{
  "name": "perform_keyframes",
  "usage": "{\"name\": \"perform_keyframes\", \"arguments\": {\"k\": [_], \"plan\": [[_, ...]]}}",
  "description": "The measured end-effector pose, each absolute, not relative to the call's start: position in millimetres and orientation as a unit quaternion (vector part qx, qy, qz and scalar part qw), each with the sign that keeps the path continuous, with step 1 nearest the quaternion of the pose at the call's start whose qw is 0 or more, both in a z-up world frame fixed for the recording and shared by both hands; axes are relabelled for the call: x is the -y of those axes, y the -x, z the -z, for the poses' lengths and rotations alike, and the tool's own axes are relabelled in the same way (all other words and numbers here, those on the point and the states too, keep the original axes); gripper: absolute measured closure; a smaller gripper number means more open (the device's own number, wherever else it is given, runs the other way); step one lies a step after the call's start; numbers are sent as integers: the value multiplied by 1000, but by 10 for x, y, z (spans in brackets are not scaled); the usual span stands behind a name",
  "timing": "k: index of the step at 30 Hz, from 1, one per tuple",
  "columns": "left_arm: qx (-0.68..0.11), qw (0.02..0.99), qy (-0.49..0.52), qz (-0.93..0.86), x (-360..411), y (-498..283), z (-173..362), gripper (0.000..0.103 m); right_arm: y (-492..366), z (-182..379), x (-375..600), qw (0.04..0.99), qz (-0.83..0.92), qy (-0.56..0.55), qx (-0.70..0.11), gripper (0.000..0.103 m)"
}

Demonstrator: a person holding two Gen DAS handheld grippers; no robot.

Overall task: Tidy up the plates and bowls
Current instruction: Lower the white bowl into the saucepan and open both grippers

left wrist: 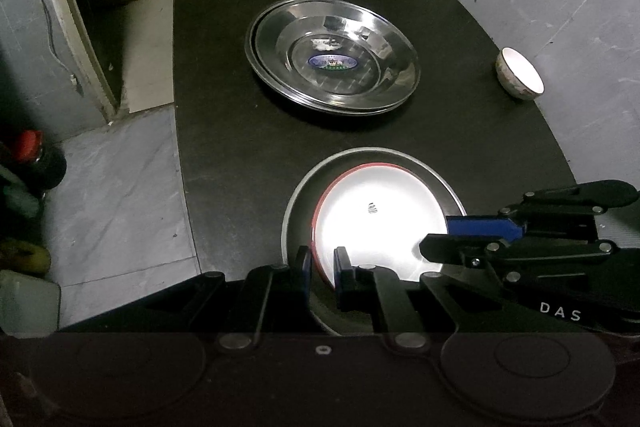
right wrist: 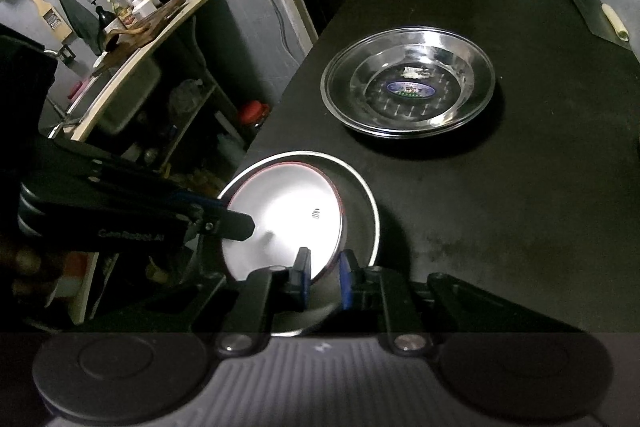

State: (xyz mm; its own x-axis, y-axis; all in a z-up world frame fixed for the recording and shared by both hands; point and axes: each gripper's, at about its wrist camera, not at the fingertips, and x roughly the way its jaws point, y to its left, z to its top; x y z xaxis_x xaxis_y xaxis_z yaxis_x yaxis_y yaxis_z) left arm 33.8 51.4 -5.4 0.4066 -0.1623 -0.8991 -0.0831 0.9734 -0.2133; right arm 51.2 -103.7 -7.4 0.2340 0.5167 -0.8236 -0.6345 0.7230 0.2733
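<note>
At the lower centre of the left wrist view, our left gripper (left wrist: 323, 269) has its blue-padded fingers pinched on the near rim of the white plate with a red edge (left wrist: 380, 227), the rim passing between the pads. In the right wrist view our right gripper (right wrist: 325, 273) sits at the lower centre, nearly closed as well, with the same red-edged rim (right wrist: 280, 215) running between its pads; we cannot tell for sure whether those pads press on it. Each gripper shows in the other's view, reaching in from the side across the plate.

The white plate lies tilted inside a shallow grey metal pan (left wrist: 404, 163), toward the pan's left side in both views. Both rest on the black tabletop (left wrist: 224, 155).

Farther up the frame, well apart, stand stacked shiny steel plates with a blue oval label (left wrist: 332, 57). At the right edge of the left view, a small white bowl (left wrist: 520, 75) sits near the table's edge.
</note>
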Motion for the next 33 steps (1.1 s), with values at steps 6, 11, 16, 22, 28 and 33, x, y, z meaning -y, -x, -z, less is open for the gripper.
{"name": "perform_keyframes", "arguments": {"k": [6, 11, 16, 22, 28, 33], "plan": [[-549, 828, 116, 23, -520, -364, 78, 92, -503, 81, 1025, 786, -365, 61, -495, 85], [-552, 825, 114, 26, -519, -388, 80, 88, -500, 73, 1020, 787, -365, 64, -494, 85], [-557, 822, 113, 31, -526, -397, 81, 88, -502, 64, 1016, 787, -365, 63, -494, 85], [-565, 817, 106, 39, -498, -406, 76, 87, -508, 63, 1028, 788, -365, 60, -493, 85], [-569, 814, 107, 45, -492, -413, 64, 83, -527, 64, 1030, 787, -367, 60, -492, 82], [-567, 815, 105, 47, -486, -408, 30, 78, -511, 36, 1018, 790, -368, 67, -486, 76]]}}
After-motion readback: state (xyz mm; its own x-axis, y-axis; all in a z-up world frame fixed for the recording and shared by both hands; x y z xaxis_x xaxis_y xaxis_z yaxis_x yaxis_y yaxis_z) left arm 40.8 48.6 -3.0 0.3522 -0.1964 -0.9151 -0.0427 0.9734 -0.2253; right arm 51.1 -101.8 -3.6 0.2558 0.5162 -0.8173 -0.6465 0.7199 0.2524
